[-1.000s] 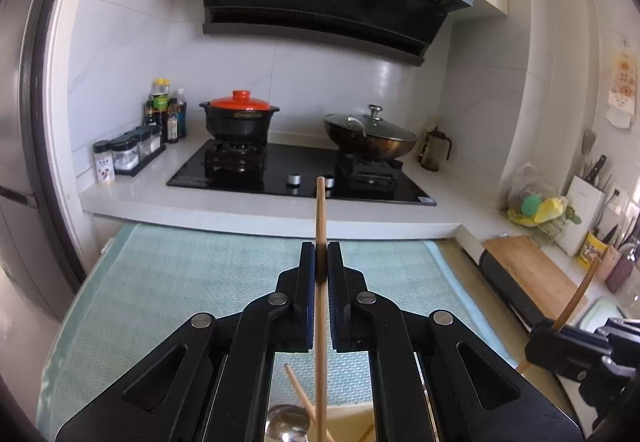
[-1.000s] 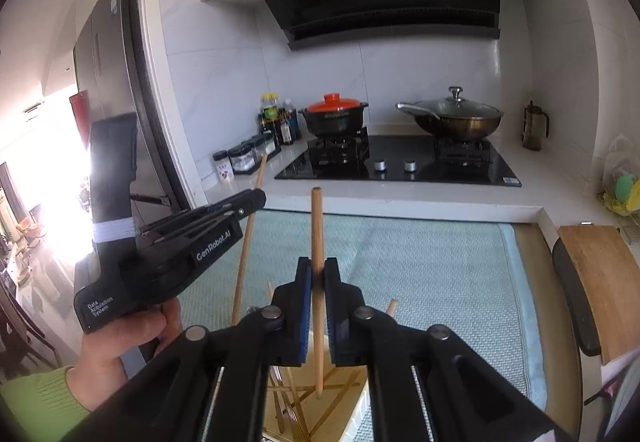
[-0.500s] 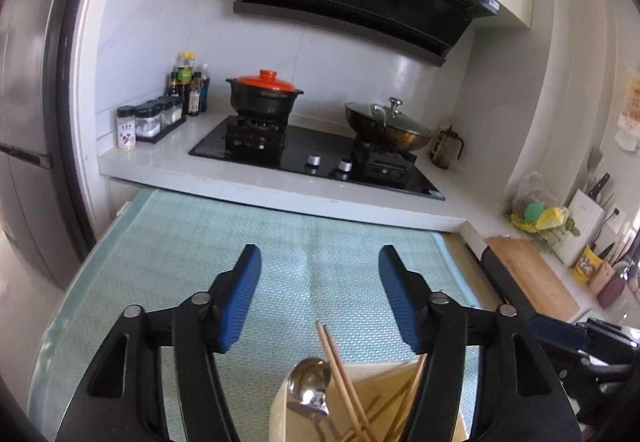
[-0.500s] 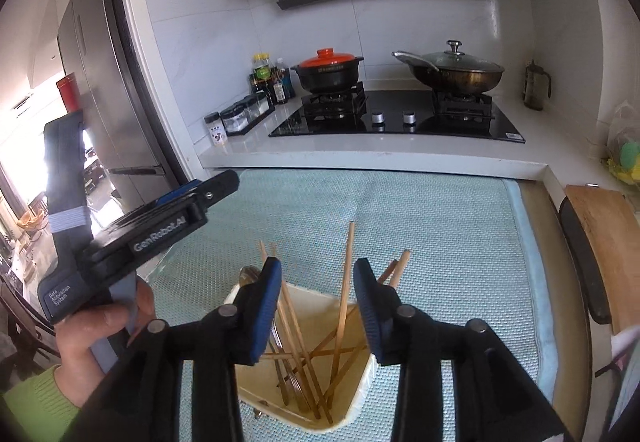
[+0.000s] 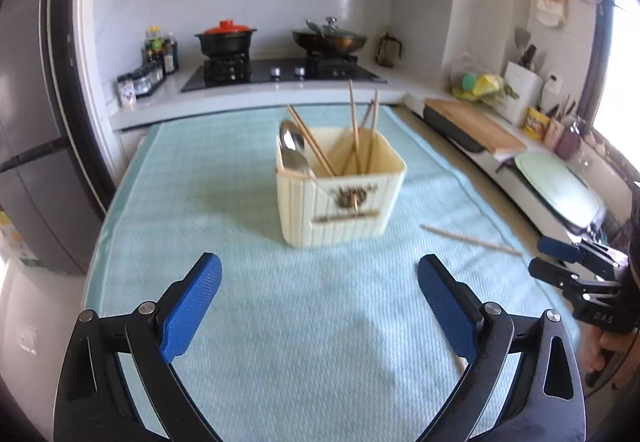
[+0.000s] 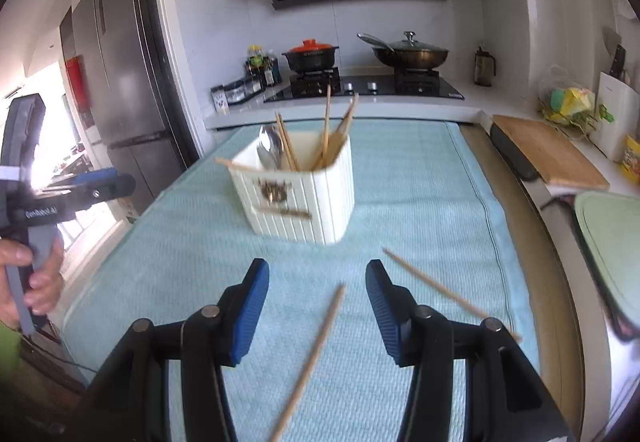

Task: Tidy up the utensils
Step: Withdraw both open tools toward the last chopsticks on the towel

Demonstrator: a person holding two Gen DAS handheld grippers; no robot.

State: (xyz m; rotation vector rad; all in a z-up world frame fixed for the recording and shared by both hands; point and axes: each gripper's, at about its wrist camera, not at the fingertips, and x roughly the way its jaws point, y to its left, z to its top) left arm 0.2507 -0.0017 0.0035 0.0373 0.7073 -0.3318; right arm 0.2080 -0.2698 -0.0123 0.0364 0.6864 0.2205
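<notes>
The left claw [image 5: 318, 300] is hovering low over the teal mat [image 5: 240, 202] on the tabletop, its blue pads spread wide and gripping nothing. Ahead of it, the cream utensil holder [image 5: 340, 198] is standing upright near the middle of the mat, carrying a metal spoon [image 5: 292, 146] against its left wall and several chopsticks leaning at mixed angles.

To the right of the holder, two loose chopsticks are lying flat on the mat: the near chopstick [image 6: 312, 358] is running between the pads of the right claw [image 6: 318, 308], and the far chopstick [image 6: 440, 292] is slanting just beside that claw's right finger. The right claw is standing open and empty too.

Judging by this, the collecting step is partly done, with these two sticks left to gather. The next move is probably asking the right claw to drop onto the near chopstick, close across its thin shaft without rolling it, then lift and tip it upright over the holder.
</notes>
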